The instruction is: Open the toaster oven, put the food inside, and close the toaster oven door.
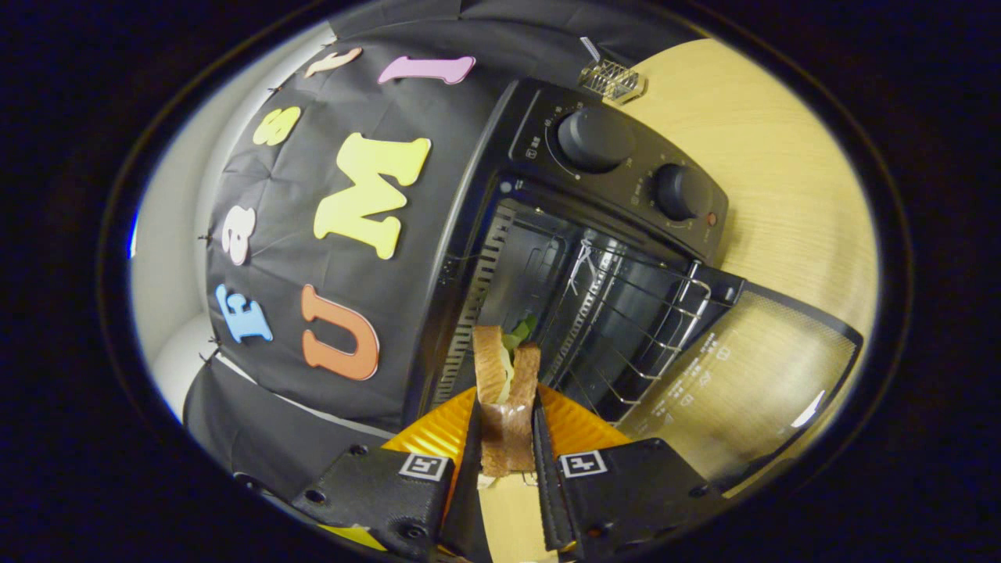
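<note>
Sandwich (507, 391) sits clamped between the two fingers of the tool (507, 438), which are drawn in close on either side of it, each pressing a slice of bread. A bit of green filling pokes out at the far end between the slices. The near end of the sandwich is hidden down between the fingers, so I cannot say how far back it goes.

Just beyond the sandwich stands the toaster oven (579, 258), tilted in this view, with its glass door (751, 375) dropped open and lying flat toward the near right over the wooden surface (782, 172). The sandwich is held in front of the opening, not yet inside. A wire rack (641, 313) shows in the dark cavity; the back wall is too dark to make out. Two round knobs (594, 139) sit on the control panel; the markings around them are too small to tell.

An orange plate (442, 430) lies under the fingers, mostly covered by them and the sandwich. On the far surface, past the oven, rests a small wire-mesh object (611, 78); what it is I cannot tell.
</note>
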Tool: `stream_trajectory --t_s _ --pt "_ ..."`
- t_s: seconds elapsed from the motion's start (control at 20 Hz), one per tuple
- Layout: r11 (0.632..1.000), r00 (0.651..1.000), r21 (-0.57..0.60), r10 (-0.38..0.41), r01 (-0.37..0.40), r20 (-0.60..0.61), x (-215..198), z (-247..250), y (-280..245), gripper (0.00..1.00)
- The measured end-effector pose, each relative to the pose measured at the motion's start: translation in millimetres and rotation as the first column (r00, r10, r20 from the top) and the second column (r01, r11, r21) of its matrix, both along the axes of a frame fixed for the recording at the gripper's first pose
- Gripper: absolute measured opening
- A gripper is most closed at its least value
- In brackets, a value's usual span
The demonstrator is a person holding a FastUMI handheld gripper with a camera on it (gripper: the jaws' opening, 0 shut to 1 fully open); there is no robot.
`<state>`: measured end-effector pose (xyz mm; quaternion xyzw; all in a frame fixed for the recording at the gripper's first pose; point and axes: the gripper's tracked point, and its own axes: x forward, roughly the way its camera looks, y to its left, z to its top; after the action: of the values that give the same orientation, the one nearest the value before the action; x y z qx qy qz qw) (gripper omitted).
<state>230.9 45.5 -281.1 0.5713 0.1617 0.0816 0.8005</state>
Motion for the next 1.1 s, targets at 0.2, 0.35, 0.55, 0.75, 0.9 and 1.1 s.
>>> stream_trajectory --t_s 0.2,0.35,0.55,0.75,0.9,1.1 --pt "0.998 1.0 -0.069 0.009 -0.01 -0.013 20.4 -14.5 3.2 0.39" --pt "0.99 0.999 -0.141 0.025 -0.027 -0.023 31.1 -24.2 -4.4 0.39" --pt "0.974 0.998 -0.217 0.061 -0.058 0.008 39.4 -25.0 -13.8 0.44" --pt "0.973 0.999 -0.23 0.031 -0.027 0.014 34.2 -28.8 -15.8 0.48" --pt "0.971 1.0 -0.239 0.022 -0.018 0.012 36.6 -24.1 -14.3 0.52" --pt "0.964 0.999 -0.264 0.044 -0.038 0.017 35.3 -23.9 -10.4 0.54"
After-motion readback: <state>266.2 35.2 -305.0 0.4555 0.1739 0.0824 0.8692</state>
